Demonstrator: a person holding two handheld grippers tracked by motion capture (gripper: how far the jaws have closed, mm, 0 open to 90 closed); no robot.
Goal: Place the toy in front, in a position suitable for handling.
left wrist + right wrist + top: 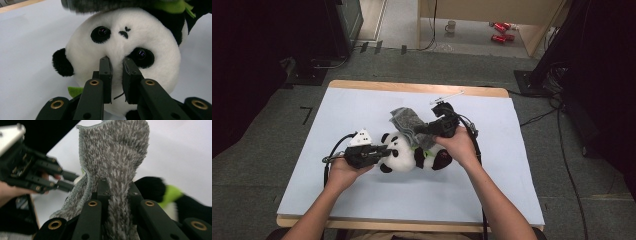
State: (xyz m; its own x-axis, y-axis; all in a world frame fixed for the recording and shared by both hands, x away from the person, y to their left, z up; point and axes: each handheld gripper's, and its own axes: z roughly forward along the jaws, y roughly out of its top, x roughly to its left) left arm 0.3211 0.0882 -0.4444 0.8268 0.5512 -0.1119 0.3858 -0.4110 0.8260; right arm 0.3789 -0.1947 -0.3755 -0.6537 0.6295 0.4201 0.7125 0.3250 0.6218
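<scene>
A black-and-white panda plush [407, 157] with a green scarf lies on its side on the white-covered table [362, 110]. My left gripper [387, 150] comes in from the left. In the left gripper view its jaws [117, 62] are pinched on the white fur of the panda's face [150, 32], just under the eyes. My right gripper [419, 129] is above the panda's body, shut on a grey fuzzy cloth [407, 121]. In the right gripper view the cloth [115, 152] rises from between the jaws [117, 185], with the panda [150, 187] behind and the left gripper [37, 175] at the left.
A thin white stick [447, 96] lies near the table's far edge. Beyond the table, on the floor, stand a mug [451, 26] and red items [501, 31]. Cables [562, 135] run along the right side, and dark equipment stands at both back corners.
</scene>
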